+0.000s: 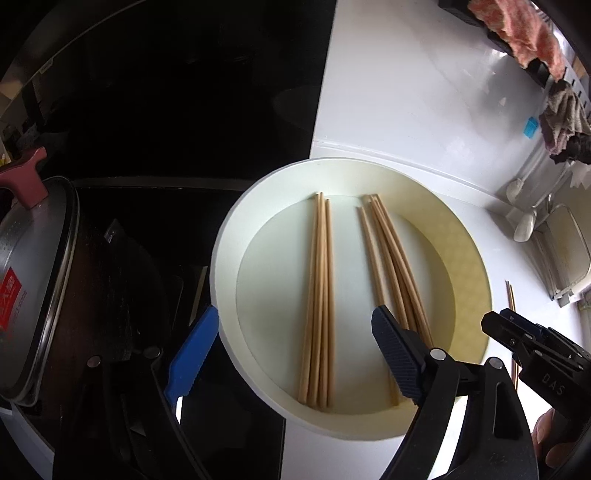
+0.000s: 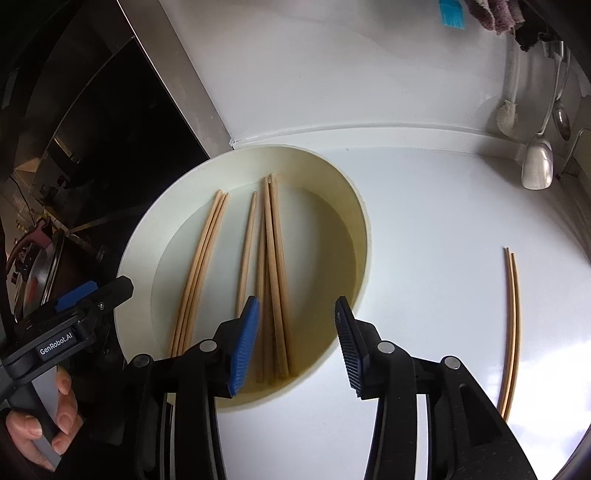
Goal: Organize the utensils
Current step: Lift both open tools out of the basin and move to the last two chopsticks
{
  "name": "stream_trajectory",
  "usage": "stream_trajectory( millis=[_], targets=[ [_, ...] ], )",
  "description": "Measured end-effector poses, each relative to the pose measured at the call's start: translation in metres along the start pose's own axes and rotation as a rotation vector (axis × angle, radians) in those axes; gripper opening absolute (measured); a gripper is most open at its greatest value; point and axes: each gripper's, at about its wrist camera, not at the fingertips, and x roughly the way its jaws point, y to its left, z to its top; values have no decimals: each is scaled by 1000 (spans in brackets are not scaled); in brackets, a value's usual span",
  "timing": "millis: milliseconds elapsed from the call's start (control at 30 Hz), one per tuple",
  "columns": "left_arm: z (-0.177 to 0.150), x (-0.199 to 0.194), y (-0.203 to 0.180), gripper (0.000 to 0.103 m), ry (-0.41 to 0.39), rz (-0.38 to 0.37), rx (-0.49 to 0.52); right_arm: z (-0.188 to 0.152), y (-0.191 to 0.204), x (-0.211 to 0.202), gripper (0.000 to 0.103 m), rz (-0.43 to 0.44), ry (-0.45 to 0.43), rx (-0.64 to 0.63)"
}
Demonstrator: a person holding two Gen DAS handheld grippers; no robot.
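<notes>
A round cream tray (image 1: 229,236) (image 2: 136,236) lies on the white counter and holds several wooden chopsticks in two bundles: a left bundle (image 1: 319,295) (image 2: 201,266) and a right bundle (image 1: 391,258) (image 2: 273,277). A separate pair of chopsticks (image 2: 511,325) (image 1: 511,295) lies on the counter to the right of the tray. My left gripper (image 1: 295,321) is open and empty above the tray's near left part. My right gripper (image 2: 297,306) is open and empty above the near ends of the right bundle; it also shows in the left wrist view (image 1: 495,325).
A black cooktop (image 1: 166,110) lies left of the tray, with a lidded pot (image 1: 29,280) at the far left. Spoons (image 2: 537,162) and a brush (image 2: 508,110) hang at the back right by a sink. Cloths (image 1: 524,33) hang on a rack.
</notes>
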Motion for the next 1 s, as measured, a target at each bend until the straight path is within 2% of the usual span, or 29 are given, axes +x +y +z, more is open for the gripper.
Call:
stream_trajectory(
  millis=[300, 467, 767, 1000],
  targets=[
    [-18, -20, -22, 90, -7, -32, 42, -32, -30, -31, 50, -35, -19, 55],
    [-27, -24, -52, 90, -6, -55, 73, -47, -58, -52, 55, -63, -29, 88],
    [-44, -40, -123, 93, -30, -94, 97, -77, -139, -96, 58, -136, -52, 128],
    [-71, -56, -180, 96, -54, -57, 71, -96, -204, -107, 59, -138, -48, 105]
  ],
)
